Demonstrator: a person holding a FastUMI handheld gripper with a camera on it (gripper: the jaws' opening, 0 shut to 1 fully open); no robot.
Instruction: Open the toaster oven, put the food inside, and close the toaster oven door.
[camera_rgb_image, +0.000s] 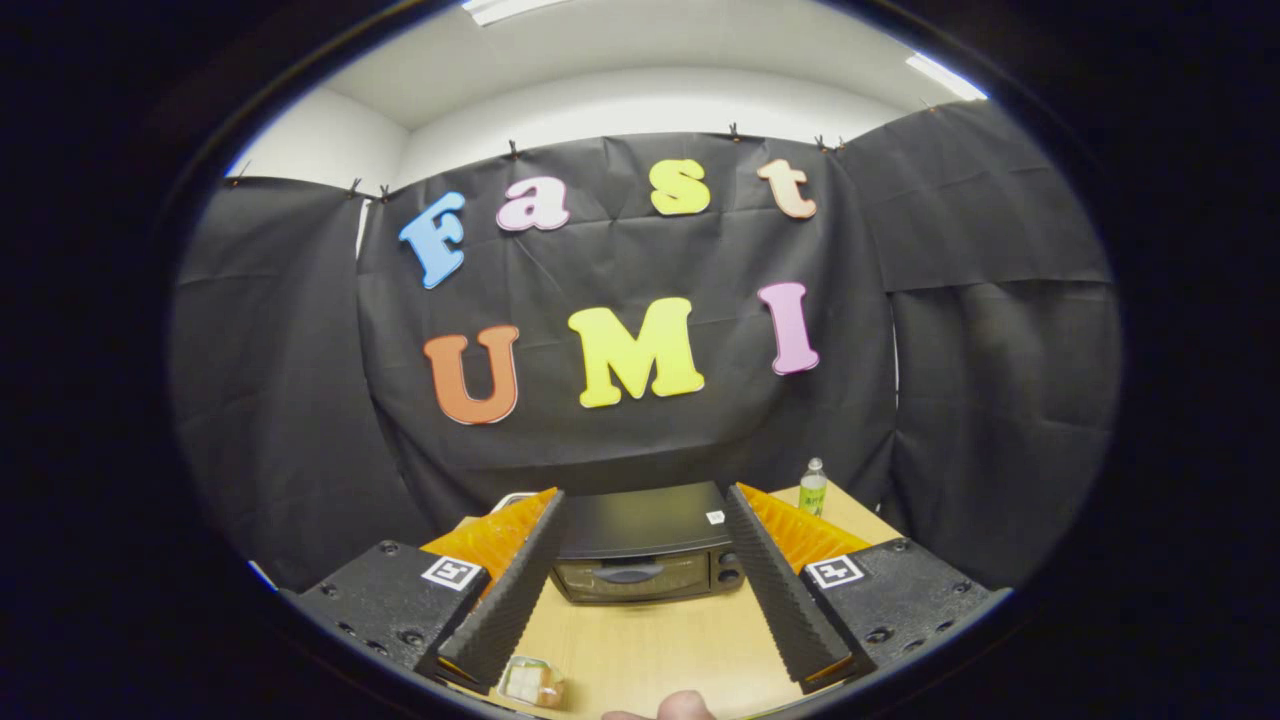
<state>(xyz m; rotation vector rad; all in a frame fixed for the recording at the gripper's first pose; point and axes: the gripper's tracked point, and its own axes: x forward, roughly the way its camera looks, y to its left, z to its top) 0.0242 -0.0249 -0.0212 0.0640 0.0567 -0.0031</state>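
In the gripper view, the gripper (645, 500) is held spread wide, nothing gripped between its two fingers (510, 590). One toaster oven (645, 550) is seen beyond them at the far edge of the wooden worktop (660, 640), its door closed. One wrapped food item (532, 682) lies at the near edge, beside the left finger. One bottle (813, 487) stands at the far right corner. A fingertip (685, 706) is seen at the near edge.

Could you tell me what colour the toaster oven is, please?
Black, seen in the gripper view: the toaster oven sits beyond the open tool.
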